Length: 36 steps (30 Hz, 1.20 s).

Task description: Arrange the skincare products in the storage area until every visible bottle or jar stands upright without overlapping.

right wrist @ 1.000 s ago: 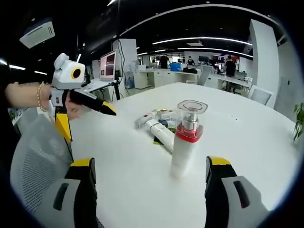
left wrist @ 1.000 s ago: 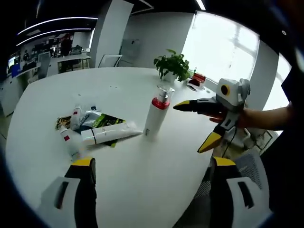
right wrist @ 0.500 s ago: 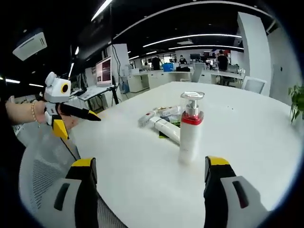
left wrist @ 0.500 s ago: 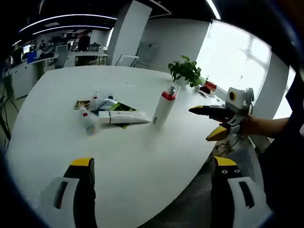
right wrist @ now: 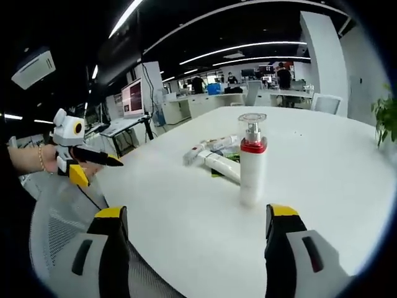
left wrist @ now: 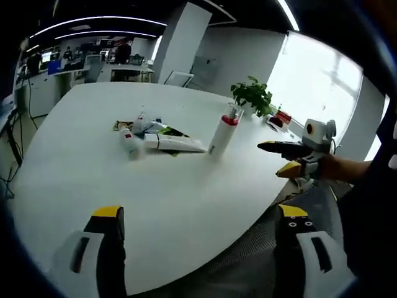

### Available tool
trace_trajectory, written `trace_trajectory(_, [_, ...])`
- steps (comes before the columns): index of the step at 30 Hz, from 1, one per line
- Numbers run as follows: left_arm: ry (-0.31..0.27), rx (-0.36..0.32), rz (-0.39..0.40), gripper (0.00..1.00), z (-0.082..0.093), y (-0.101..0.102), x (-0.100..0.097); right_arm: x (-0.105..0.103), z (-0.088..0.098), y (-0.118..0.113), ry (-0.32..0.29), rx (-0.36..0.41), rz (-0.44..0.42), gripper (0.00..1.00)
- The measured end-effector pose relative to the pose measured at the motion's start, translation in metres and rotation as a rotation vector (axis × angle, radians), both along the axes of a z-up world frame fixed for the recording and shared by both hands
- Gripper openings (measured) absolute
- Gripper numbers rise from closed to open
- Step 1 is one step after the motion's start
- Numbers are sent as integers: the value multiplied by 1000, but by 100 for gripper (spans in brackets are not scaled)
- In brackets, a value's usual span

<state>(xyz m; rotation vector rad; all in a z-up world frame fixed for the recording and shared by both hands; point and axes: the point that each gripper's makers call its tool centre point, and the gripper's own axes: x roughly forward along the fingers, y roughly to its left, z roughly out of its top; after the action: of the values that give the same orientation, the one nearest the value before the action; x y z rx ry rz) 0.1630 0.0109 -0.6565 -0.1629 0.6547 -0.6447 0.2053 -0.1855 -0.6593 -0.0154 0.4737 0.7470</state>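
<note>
A white pump bottle with a red collar and clear cap (left wrist: 223,128) (right wrist: 251,162) stands upright on the round white table (left wrist: 155,198) (right wrist: 322,167). Beside it lies a pile of skincare items: a long white tube (left wrist: 173,143) (right wrist: 221,167), a small white tube with a red mark (left wrist: 128,143) (right wrist: 194,153) and flat sachets (left wrist: 166,131). My left gripper (left wrist: 197,214) is open near the table's edge, well back from the pile; it also appears open in the right gripper view (right wrist: 94,166). My right gripper (right wrist: 196,214) is open, short of the pump bottle, and appears open in the left gripper view (left wrist: 280,158).
A potted plant (left wrist: 253,97) (right wrist: 386,118) and a small red item (left wrist: 282,117) sit at the table's far side. Mesh chairs (left wrist: 260,248) (right wrist: 62,230) stand at the near edge. Desks, monitors and people fill the office behind.
Both grippers have pulled back from the table, so the bottle and the pile look smaller and farther. The products themselves have not moved.
</note>
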Motion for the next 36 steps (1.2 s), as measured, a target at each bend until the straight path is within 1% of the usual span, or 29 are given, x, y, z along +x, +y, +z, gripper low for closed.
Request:
trace_trajectory(2, [3,10,5,94,-3,5,0,-3,-1,1,4,5,-2,91])
trace_trajectory(5, [7,13,5,94,-3,6,-2,-8,-2,3,7,7,-4,91])
trace_trajectory(11, [14,24,-11,94,-7,0,-5,-11,-3,3,16,14,-10,90])
trace_trajectory(15, [10,31,-27,94,-4,-6,-2,-12,-3,5,13,16,-12,90])
trace_trajectory(17, [4,36,-43,94,-2,-10,2,-11,-4,4,16,22,-17,90])
trace_trajectory(19, [-3,54,-65,94,-3,-12,9,-10,-4,4,14,22,-18,90])
trace_trajectory(21, [-13,78,-96,94,0,-16,14,-11,-4,3,14,21,-19,90])
trace_trajectory(23, [-16,87,-120,94,1,-19,19,-11,-5,1,15,23,-24,90])
trace_trajectory(25, [-22,98,-146,93,4,-27,26,-10,-5,-1,15,24,-31,90])
trace_trajectory(32, [-25,125,-207,93,3,-38,47,-5,-8,-15,25,27,-67,90])
trace_trajectory(36, [-27,137,-243,92,1,-43,59,-4,-9,-19,29,31,-82,89])
